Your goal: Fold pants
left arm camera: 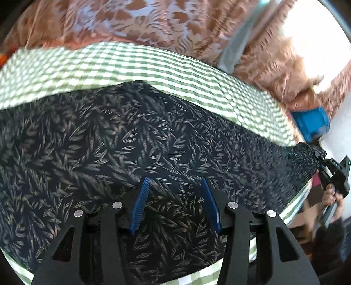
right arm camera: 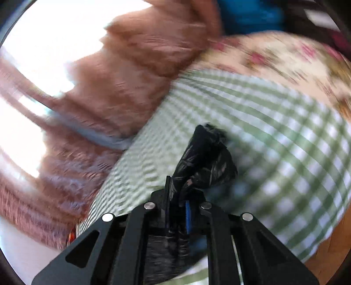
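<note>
Pinching a bunched corner of the dark leaf-print pants (right arm camera: 204, 157) with the right gripper (right arm camera: 177, 197), jaws clamped on the fabric. Hovering spread wide over the pants, the left gripper (left arm camera: 175, 197), nothing between its blue pads (left arm camera: 140, 203). Lying across a green checked cloth (left arm camera: 131, 63), brown curtain (left arm camera: 153, 22) behind.

A home, likely a living or sleeping room. A green-and-white gingham cloth (left arm camera: 153, 65) covers the work surface. Behind the cloth hang rust-brown curtains with a pale leaf pattern (left arm camera: 136, 19), sunlight glaring through. Beside the cloth's far right edge lies a cream fabric printed with pink flowers (right arm camera: 274, 54).
</note>
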A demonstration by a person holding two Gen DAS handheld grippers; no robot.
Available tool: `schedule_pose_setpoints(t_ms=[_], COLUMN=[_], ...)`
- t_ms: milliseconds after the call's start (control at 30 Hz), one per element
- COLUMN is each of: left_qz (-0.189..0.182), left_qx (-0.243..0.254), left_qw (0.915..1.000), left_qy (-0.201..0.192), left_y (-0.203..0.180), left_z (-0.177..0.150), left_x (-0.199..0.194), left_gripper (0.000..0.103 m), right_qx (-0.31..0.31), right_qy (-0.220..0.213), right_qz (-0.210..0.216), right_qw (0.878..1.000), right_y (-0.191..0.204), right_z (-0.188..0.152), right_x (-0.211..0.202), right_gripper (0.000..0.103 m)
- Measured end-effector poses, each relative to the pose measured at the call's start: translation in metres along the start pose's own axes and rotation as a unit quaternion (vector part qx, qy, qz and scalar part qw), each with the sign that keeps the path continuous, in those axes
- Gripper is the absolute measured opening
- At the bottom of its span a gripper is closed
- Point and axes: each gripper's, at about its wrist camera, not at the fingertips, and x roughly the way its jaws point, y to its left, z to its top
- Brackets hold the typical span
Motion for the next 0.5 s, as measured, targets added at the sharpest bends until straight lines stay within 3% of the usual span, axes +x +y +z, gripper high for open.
schedule_pose_setpoints(t_ms=[133, 233, 333, 433, 500], left_qz=[-0.048, -0.088, -0.131, -0.162, -0.176], left_qx=[-0.043, -0.067, -0.097, -0.129, -0.152], left_qw=[0.9979, 0.9938, 0.9866, 0.9782, 0.9726], left_qy=[-0.002, -0.007, -0.013, -0.009, -0.007], left_y=[0.016, 0.024, 0.035, 0.048, 0.057], left_z=[0.002, 0.005, 0.004, 0.002, -0.001], left_x=[-0.012, -0.022, -0.029, -0.030, -0.029], left_gripper=[0.048, 0.048, 0.048, 0.049, 0.064], right_qx=[-0.070, -0.124, -0.188, -0.240, -0.291], right_qy=[0.024, 0.062, 0.124, 0.192, 0.237], right_qz=[0.061, 0.118, 0.173, 0.185, 0.171], right_qw=[0.995, 0.983, 0.959, 0.933, 0.911], right_y=[0.073, 0.134, 0.196, 0.230, 0.244], right_z=[-0.011, -0.037, -0.089, -0.146, -0.193], right_x=[0.022, 0.048, 0.081, 0.110, 0.129], right_gripper=[0.009, 0.009, 0.009, 0.009, 0.009])
